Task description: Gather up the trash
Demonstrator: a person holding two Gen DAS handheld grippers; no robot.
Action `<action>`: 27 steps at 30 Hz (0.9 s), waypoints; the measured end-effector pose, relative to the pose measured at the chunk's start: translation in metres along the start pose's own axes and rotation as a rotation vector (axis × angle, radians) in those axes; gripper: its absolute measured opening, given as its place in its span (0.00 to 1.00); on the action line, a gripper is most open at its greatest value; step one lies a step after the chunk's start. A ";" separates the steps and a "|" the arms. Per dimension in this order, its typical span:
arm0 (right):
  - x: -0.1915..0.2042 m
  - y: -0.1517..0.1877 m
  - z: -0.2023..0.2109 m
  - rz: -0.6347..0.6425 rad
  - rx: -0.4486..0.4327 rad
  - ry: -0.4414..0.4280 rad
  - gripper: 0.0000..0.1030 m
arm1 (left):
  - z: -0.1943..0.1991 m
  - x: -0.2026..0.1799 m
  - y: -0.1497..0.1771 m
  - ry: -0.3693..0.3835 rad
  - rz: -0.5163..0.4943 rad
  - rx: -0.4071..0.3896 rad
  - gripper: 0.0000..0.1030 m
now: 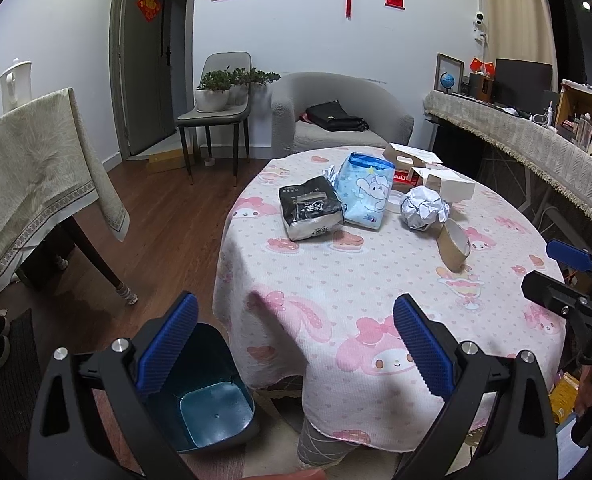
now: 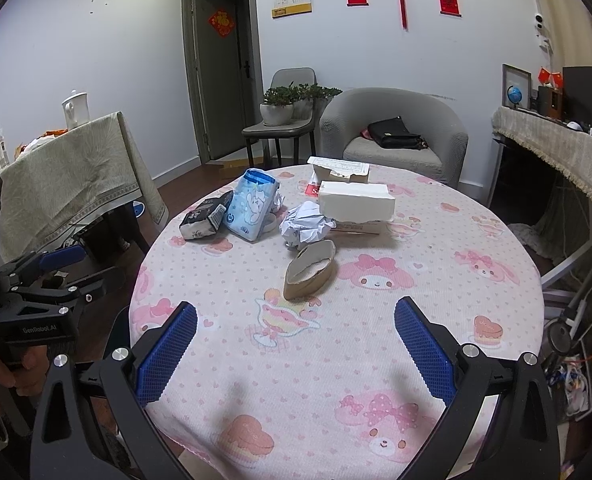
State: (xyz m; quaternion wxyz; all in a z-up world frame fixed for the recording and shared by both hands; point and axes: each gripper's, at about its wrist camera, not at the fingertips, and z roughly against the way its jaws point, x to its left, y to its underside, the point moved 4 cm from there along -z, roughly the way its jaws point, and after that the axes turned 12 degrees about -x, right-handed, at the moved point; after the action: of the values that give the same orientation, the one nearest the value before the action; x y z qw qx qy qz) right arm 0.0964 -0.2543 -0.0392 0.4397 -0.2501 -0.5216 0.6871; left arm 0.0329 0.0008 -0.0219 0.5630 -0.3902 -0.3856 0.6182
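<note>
Trash lies on the round table with a pink cartoon cloth: a black snack bag, a light blue packet, a crumpled paper ball, a flattened cardboard tube and white boxes. My left gripper is open above the table's near left edge and holds nothing. My right gripper is open over the near part of the cloth, short of the tube. A blue-lined bin stands on the floor by the table.
A side table with a beige cloth stands to the left. A chair with potted plants and a grey armchair with a black bag are behind. A long draped counter runs along the right. The other gripper shows at each view's edge.
</note>
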 end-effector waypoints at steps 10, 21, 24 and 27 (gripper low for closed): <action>0.003 -0.001 -0.002 0.056 -0.006 0.066 0.97 | -0.004 0.001 0.002 -0.006 -0.006 0.007 0.97; -0.011 -0.004 -0.008 -0.024 -0.002 0.044 0.97 | -0.007 -0.002 0.001 0.022 0.009 0.005 0.96; -0.011 -0.005 -0.011 -0.045 0.002 0.035 0.97 | -0.010 -0.001 -0.002 0.027 0.035 0.002 0.96; -0.011 -0.005 -0.015 -0.049 0.012 0.031 0.97 | -0.015 0.001 -0.007 0.054 0.074 0.003 0.94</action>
State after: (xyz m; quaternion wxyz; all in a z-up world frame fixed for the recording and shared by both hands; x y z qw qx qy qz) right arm 0.1152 -0.2556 -0.0410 0.4659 -0.2450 -0.5167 0.6753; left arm 0.0490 0.0026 -0.0218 0.5505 -0.4198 -0.3547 0.6284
